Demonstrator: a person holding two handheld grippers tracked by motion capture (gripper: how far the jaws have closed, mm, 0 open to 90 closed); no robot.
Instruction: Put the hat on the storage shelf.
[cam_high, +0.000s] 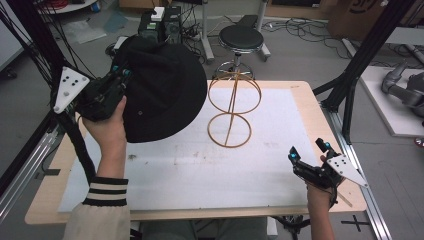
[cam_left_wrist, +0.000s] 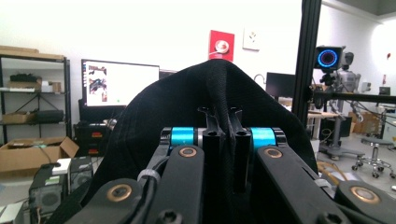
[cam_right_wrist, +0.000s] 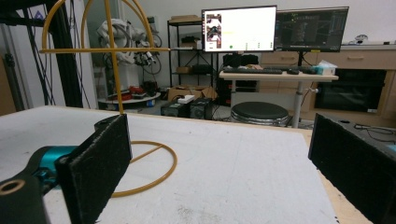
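A black wide-brimmed hat (cam_high: 162, 90) hangs in the air over the table's far left, held by its brim in my left gripper (cam_high: 121, 74), which is shut on it. The left gripper view has the jaws pinching a fold of the hat (cam_left_wrist: 219, 102) between them. A yellow wire hat stand (cam_high: 233, 106) rests upright on the white mat, just right of the hat. My right gripper (cam_high: 310, 151) is open near the table's front right edge, low over the mat, with nothing between its fingers. The stand (cam_right_wrist: 112, 70) rises at the left of the right gripper view.
A white mat (cam_high: 200, 165) covers most of the wooden table (cam_high: 310, 100). A black stool (cam_high: 241, 40) stands beyond the far edge. Black frame posts (cam_high: 360, 65) rise at both sides. Computer boxes and cables lie on the floor behind.
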